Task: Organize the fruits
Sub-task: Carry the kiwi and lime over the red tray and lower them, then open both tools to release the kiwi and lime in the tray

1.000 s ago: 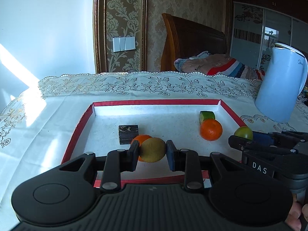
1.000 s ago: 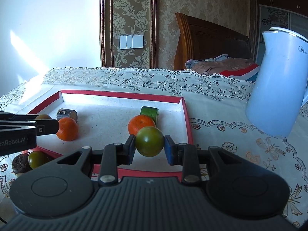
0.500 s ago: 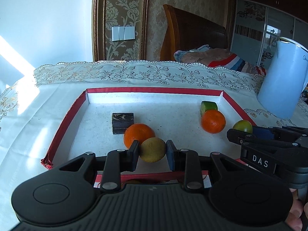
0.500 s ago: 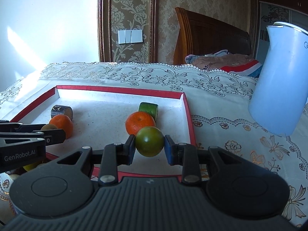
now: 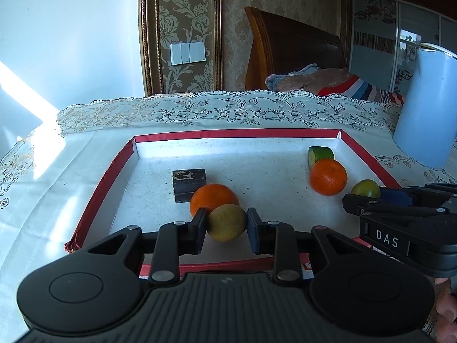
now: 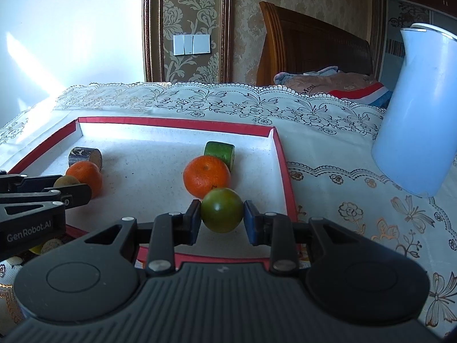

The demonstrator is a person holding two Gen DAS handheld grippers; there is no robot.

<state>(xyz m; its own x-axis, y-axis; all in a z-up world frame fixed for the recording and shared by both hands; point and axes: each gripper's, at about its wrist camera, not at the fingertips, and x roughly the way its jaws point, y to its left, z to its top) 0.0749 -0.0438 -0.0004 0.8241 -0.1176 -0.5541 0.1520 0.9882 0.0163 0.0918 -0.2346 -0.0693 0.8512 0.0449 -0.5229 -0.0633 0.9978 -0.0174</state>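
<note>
The left gripper (image 5: 226, 223) is closed on a yellow-brown fruit (image 5: 226, 222), and the right gripper (image 6: 221, 215) is closed on a green fruit (image 6: 222, 213). Just beyond each held fruit lies an orange (image 5: 213, 197) (image 6: 206, 175), inside the red-edged tray (image 5: 234, 133). I judge this the placing step. Next, each fruit needs lowering beside its orange before the jaws open, gently, since round fruits roll.

Matt black plastic hand-held gripper (image 5: 225, 230); lace-edged cloth (image 5: 217, 108) on the counter; smooth glossy kettle (image 6: 420, 120); speckled matt tray (image 6: 281, 154), red rim.
</note>
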